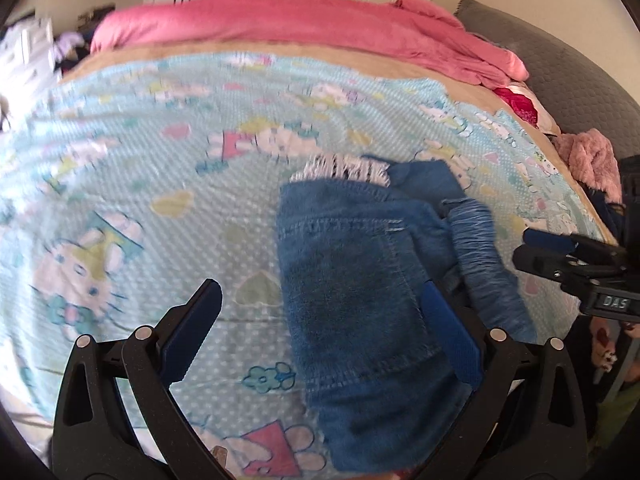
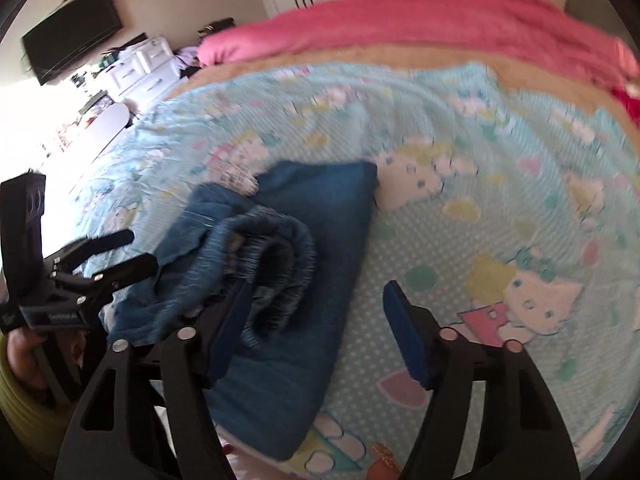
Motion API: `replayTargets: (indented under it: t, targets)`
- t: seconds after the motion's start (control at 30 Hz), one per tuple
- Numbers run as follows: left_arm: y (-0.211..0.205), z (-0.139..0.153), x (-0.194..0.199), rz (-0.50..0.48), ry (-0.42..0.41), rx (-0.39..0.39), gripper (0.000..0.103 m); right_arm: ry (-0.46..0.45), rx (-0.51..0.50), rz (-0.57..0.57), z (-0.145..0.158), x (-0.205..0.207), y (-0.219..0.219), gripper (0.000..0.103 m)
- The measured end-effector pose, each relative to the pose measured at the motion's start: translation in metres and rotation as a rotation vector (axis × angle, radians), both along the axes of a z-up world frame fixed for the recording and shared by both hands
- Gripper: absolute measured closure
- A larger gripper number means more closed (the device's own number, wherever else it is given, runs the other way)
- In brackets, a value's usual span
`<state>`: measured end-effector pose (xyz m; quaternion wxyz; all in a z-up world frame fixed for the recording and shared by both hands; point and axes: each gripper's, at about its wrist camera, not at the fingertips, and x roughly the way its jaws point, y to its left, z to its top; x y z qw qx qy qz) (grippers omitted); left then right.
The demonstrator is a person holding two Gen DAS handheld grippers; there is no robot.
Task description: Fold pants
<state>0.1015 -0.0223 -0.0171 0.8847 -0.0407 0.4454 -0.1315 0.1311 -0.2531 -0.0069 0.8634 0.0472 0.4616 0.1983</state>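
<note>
The jaws of the left gripper (image 1: 320,328) were held wide apart and gripped nothing; the blue pad of its right finger lay over the near right side of the pants (image 1: 360,280), while its left finger hung above bare bedspread. The jaws of the right gripper (image 2: 316,332) were likewise spread wide and empty, the left pad just at the rolled waistband (image 2: 276,268) and the right pad over the bedspread beside the fabric. The pants, of blue denim, were seen bundled into a compact, roughly folded stack on the light blue cartoon-print bedspread (image 1: 140,152), with a back pocket (image 1: 360,280) uppermost in the left view and a frayed white hem (image 1: 344,168) showing at the far end. The elasticated waistband was curled up in a loop on the right side of the stack instead of lying flat. It was judged that the fold was nearly done and that tidying remained. The step would be served best if the looped waistband were pinched at its outer edge by the right jaws and drawn flat, while the stack was held down by the left pad so that the layers beneath were not dragged askew. Beyond the bedspread, a pink blanket (image 1: 300,20) was heaped along the far side of the bed, well apart from the work.
</note>
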Motion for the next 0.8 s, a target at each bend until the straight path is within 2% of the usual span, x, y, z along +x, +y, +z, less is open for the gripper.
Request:
replayTargets:
  t: [0.07, 0.17, 0.23, 0.27, 0.3, 0.33, 0.37, 0.4, 0.43, 0.6, 0.8]
  targets:
    - [0.001, -0.011, 0.008, 0.005, 0.032, -0.035, 0.01, 0.038, 0.02, -0.005, -0.01, 0.008, -0.001, 0.047]
    - [-0.002, -0.02, 0.013, -0.007, 0.061, -0.076, 0.012, 0.087, 0.073, 0.009, -0.026, 0.015, 0.0, 0.052]
    - [-0.008, -0.023, 0.014, -0.019, 0.065, -0.1, 0.03, 0.081, 0.09, 0.021, -0.029, 0.018, 0.002, 0.052]
    - [-0.01, -0.024, 0.015, -0.022, 0.063, -0.112, 0.036, 0.075, 0.1, 0.036, -0.03, 0.019, 0.004, 0.06]
    - [-0.013, -0.025, 0.015, -0.027, 0.062, -0.124, 0.047, 0.074, 0.105, 0.053, -0.031, 0.019, 0.007, 0.066]
    - [-0.017, -0.025, 0.014, -0.031, 0.059, -0.121, 0.053, 0.064, 0.107, 0.075, -0.031, 0.019, 0.011, 0.081]
    - [-0.019, -0.023, 0.014, -0.035, 0.053, -0.109, 0.058, 0.045, 0.093, 0.09, -0.028, 0.018, 0.014, 0.085]
    - [-0.021, -0.019, 0.013, -0.04, 0.038, -0.1, 0.069, 0.026, 0.075, 0.096, -0.025, 0.017, 0.017, 0.087]
    - [-0.021, -0.015, 0.013, -0.042, 0.024, -0.095, 0.075, -0.006, 0.069, 0.099, -0.018, 0.013, 0.019, 0.089]
    - [-0.019, 0.006, 0.022, -0.051, -0.017, -0.119, 0.078, -0.096, 0.095, 0.129, 0.012, 0.021, 0.026, 0.093]
    - [-0.02, 0.028, 0.05, -0.036, -0.073, -0.089, 0.078, -0.172, 0.085, 0.118, 0.034, 0.059, 0.037, 0.093]
